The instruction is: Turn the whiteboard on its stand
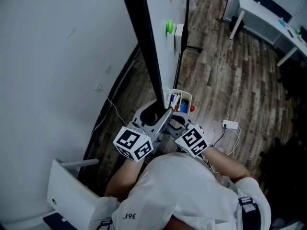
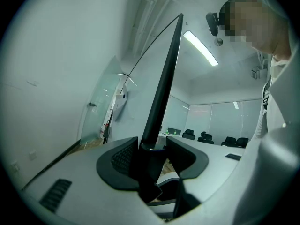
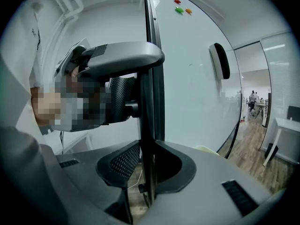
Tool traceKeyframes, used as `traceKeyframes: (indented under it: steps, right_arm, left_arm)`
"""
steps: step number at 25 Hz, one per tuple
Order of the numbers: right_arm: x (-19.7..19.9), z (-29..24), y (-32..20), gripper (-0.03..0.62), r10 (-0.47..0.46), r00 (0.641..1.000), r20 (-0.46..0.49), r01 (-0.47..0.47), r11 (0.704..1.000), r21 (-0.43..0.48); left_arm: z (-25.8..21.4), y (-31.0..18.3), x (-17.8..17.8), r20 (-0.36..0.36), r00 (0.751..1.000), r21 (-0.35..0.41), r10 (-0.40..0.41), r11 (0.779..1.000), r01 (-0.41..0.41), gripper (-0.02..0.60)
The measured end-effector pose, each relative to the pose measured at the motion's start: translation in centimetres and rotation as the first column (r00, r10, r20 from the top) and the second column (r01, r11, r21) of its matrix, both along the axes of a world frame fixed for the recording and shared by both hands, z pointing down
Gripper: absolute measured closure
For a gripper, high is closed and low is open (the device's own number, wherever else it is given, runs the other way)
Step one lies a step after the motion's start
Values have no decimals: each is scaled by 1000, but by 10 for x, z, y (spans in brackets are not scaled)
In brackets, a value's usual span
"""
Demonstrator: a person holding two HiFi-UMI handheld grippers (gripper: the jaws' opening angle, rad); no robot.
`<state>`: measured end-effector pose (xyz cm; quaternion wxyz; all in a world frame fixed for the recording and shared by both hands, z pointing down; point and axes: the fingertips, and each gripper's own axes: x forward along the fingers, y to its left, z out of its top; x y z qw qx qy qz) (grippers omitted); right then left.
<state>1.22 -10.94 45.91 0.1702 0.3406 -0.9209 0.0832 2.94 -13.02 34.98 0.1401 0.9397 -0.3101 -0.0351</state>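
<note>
Whiteboard (image 1: 160,47) stands upright on its stand, seen edge-on from above, with its dark frame (image 1: 144,37) running down to both grippers in front of the person. The left gripper (image 2: 152,161) pinches the frame edge between its jaws. The right gripper (image 3: 146,165) pinches the same edge just below it, with its pads closed against the frame.

Likely risks: the frame is narrow and smooth, so either grip may slip off once the board starts to swing, and the panel could then swing free. With both grips close together on one edge, an uneven pull could twist the stand rather than turn the board. A green magnet (image 1: 169,27) and an eraser (image 1: 178,36) sit on the board face and could be shaken off by a jerk. A cable (image 1: 225,135) lies on the floor near the person's feet and could snag.

A small pale tray (image 1: 188,96) hangs at the board's lower edge, just beyond the grippers. It holds markers (image 1: 175,101), some with blue or red parts. If the board tips, they may spill out.
</note>
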Motion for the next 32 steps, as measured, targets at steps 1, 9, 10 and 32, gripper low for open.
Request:
traceKeyframes:
  steps: [1,9,10,32]
  right_arm:
    - [-1,0,0,477,-4,1000,0,4,1000,1]
    - [-19,0,3,477,-37,999,-6,37,999,5]
    - [-22,-1,4,478,-44,999,-6,44,999,6]
    - [-127,4,-34,482,-106,994,-7,107,994,21]
  left_arm:
    - [0,0,-1,1,1000,1,-2,1000,2,390]
    - [-1,2,-20,14,1000,1,-16,1000,16,390]
    - [-1,3,-22,13,1000,2,-20,1000,20,390]
    - [2,-42,-130,-3,994,-24,-105,994,105,390]
